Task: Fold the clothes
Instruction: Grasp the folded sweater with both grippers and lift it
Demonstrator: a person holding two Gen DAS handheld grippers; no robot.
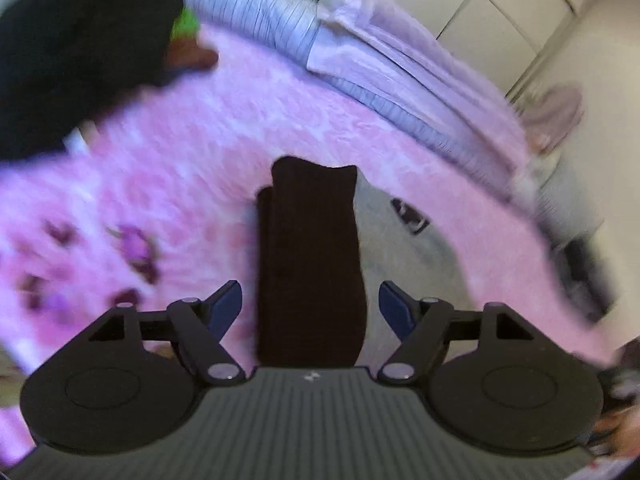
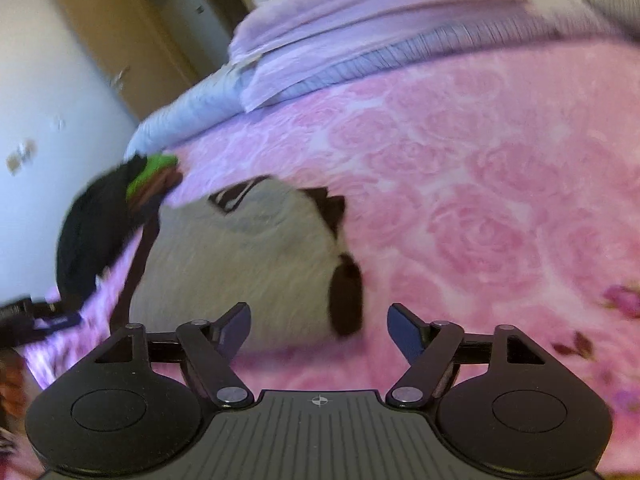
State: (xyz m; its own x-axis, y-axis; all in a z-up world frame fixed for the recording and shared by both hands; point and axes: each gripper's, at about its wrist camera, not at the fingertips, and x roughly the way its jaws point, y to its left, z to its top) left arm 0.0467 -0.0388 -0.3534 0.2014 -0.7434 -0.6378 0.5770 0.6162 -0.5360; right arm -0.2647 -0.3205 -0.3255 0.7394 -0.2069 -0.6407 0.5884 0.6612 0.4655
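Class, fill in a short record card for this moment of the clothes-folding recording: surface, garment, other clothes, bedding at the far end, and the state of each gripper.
surface: pink rose-patterned bedspread
garment: white top with dark brown sleeves, lying flat on the bedspread
sleeve: one dark brown sleeve lies between the left fingers, not pressed by them
other clothes: dark pile with a green piece beside the white top
bedding at far end: folded lilac blanket
left gripper: open
right gripper: open, nothing between its fingers
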